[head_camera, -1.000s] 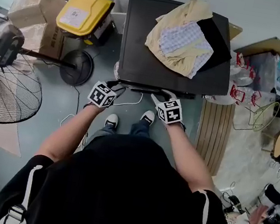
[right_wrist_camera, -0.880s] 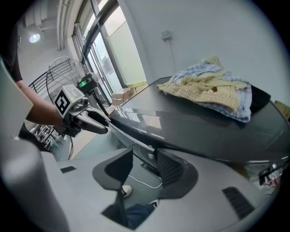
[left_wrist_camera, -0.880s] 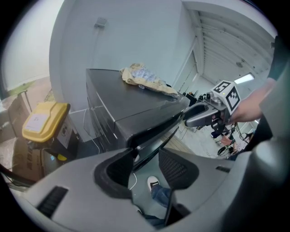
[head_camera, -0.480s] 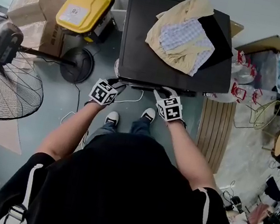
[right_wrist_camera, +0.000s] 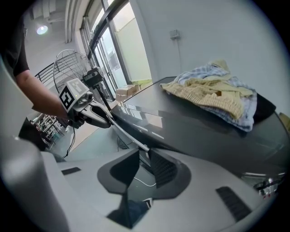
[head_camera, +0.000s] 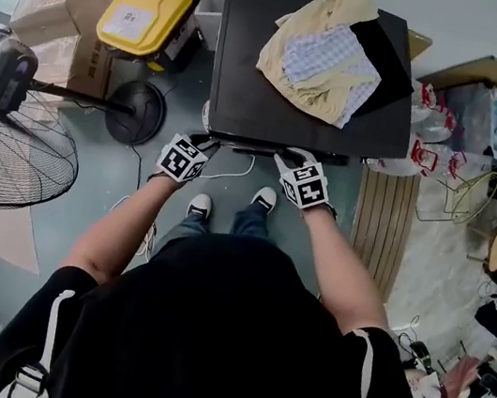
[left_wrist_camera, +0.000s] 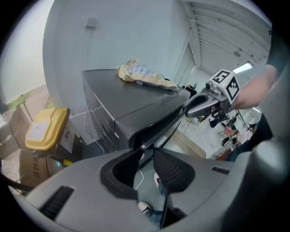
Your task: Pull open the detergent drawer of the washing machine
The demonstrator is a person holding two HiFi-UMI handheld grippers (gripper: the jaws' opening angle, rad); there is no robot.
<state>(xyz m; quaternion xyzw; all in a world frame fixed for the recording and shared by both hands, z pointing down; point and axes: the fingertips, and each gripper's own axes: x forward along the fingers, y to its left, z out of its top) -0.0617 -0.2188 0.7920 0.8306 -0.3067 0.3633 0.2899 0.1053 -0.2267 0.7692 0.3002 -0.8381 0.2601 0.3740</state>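
The black washing machine (head_camera: 247,98) stands in front of me with a heap of clothes (head_camera: 322,54) on its lid. A thin bar (head_camera: 257,150) runs along its front edge. My left gripper (head_camera: 209,144) holds the bar's left part and my right gripper (head_camera: 284,159) its right part. Both pairs of jaws have just been closing, with the bar between them. In the left gripper view the bar (left_wrist_camera: 158,127) runs into the left gripper (left_wrist_camera: 146,152). In the right gripper view the bar (right_wrist_camera: 129,136) ends between the pads of the right gripper (right_wrist_camera: 144,158).
A yellow-lidded bin (head_camera: 147,18) and cardboard boxes (head_camera: 49,6) stand left of the machine. A floor fan (head_camera: 9,151) with a round base (head_camera: 135,113) is further left. A slatted wooden board (head_camera: 379,226) lies on the right. My shoes (head_camera: 198,205) are just below the bar.
Both grippers have stayed at the machine's front edge, and their jaws have closed in on the bar. The machine sits slightly higher in the head view.
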